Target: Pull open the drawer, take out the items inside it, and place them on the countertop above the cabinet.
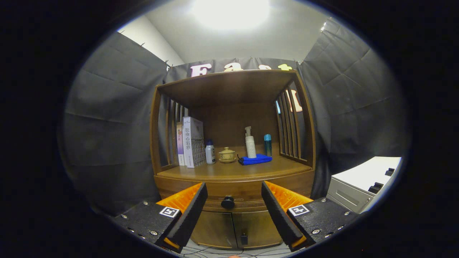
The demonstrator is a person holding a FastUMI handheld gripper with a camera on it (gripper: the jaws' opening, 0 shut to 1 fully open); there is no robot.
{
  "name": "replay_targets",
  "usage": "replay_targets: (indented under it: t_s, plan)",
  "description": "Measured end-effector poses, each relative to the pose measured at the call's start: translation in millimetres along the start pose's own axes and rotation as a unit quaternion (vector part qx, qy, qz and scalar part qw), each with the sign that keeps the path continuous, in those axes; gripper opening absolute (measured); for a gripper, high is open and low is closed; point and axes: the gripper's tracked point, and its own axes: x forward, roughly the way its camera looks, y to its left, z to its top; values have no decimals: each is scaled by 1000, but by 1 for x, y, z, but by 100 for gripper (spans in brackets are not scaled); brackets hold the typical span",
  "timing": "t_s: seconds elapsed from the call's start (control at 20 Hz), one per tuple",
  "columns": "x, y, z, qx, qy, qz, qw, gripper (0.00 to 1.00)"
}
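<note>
Wooden drawer (229,196), round knob (227,202), between open tongs (233,205).

Tongs (233,211): held level, facing forward, spread wide with nothing between the two fingers.
Left finger (186,211): angled inward toward its tip, flat inner pad turned to the gap.
Right finger (281,211): mirrors the left, tip angled inward, touching nothing.
Finger mounts: a dark bolted block behind each finger, each carrying a square printed marker.
Grip: free, neither finger pressing on anything.
</note>
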Motion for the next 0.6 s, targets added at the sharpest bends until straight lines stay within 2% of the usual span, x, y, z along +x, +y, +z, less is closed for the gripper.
replay_targets:
  t_s: [0.6]
  plan:
    - [72, 8, -33, -10, 13, 6, 1000, 95]
